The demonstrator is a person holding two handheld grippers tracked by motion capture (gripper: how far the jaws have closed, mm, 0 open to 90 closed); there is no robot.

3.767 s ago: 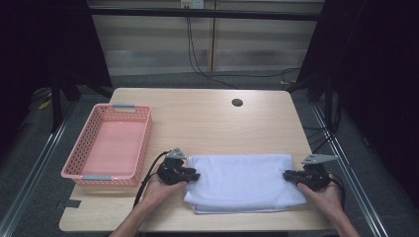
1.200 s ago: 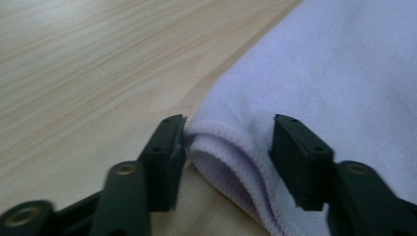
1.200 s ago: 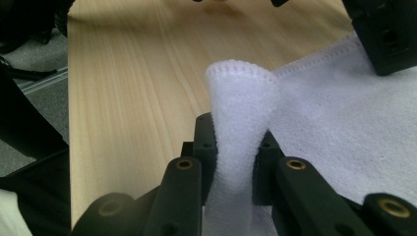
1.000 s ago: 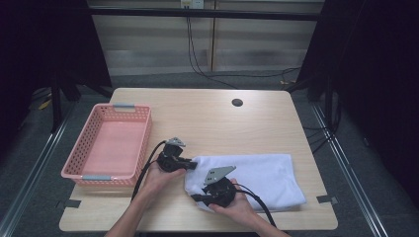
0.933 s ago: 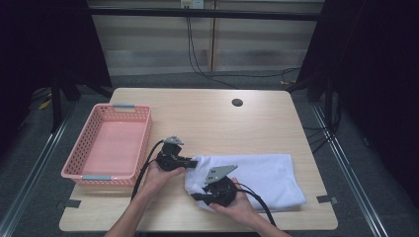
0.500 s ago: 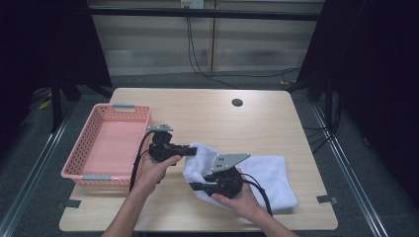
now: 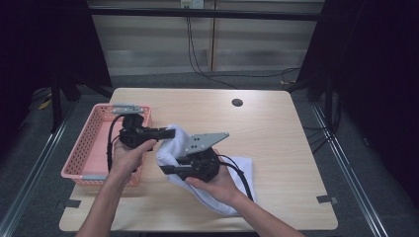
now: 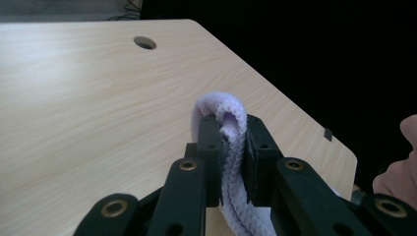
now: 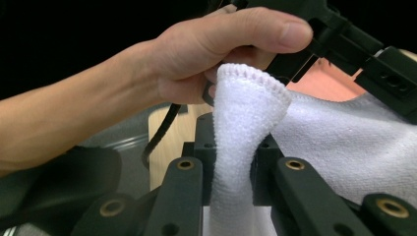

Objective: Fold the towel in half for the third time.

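Note:
A white towel (image 7: 217,195) lies folded on the wooden table (image 7: 276,133), its left part lifted off the surface. My left gripper (image 7: 170,132) is shut on an upper edge of the towel (image 8: 231,142), beside the pink basket (image 7: 89,143). My right gripper (image 7: 165,169) is shut on a lower corner of the towel (image 9: 246,128), in front of and below the left one. In the right gripper view the person's left hand (image 9: 216,54) holds the left gripper close behind the pinched cloth.
The pink basket stands at the table's left side with nothing visible in it. A round hole (image 7: 237,102) sits near the table's far edge. Bare tabletop extends to the right and back. Black cables (image 7: 237,173) trail from both grippers.
Both grippers have lifted the towel's left end and carried it left and back toward the basket. Earlier the towel lay flat, held at both ends.

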